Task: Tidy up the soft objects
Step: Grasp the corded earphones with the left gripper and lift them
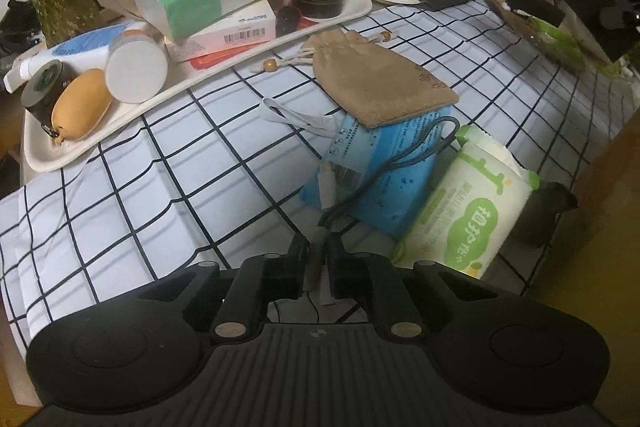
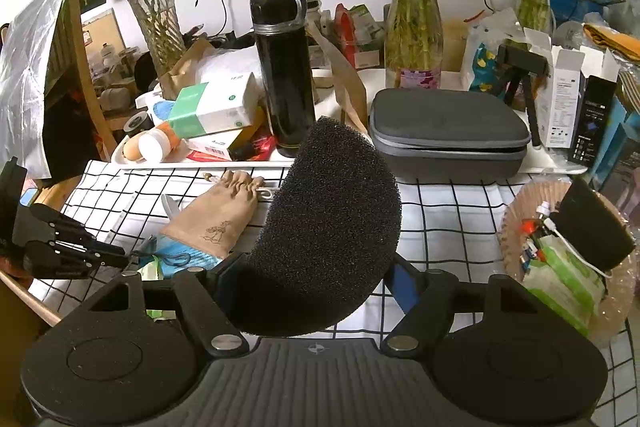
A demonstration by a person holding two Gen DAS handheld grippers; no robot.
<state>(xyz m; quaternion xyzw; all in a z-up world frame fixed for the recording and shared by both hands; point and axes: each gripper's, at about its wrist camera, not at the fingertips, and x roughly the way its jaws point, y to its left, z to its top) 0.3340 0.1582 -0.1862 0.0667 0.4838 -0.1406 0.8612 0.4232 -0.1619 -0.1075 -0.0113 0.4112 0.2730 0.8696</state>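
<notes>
The surface (image 2: 452, 223) wears a white cloth with a black grid. Along its far edge sit a cream tray (image 1: 120, 123) and a grey zip case (image 2: 448, 131). A tan drawstring pouch (image 1: 380, 79) overlaps a blue packet (image 1: 384, 171) near the left edge, a green-and-white wipes pack (image 1: 468, 211) just beside it. A woven basket (image 2: 516, 223) sits at the right edge.

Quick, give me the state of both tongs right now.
Left tongs: closed on the dark cable, which runs over the blue pack.
Right tongs: closed on the black foam sponge, lifted above the checkered cloth.
</notes>
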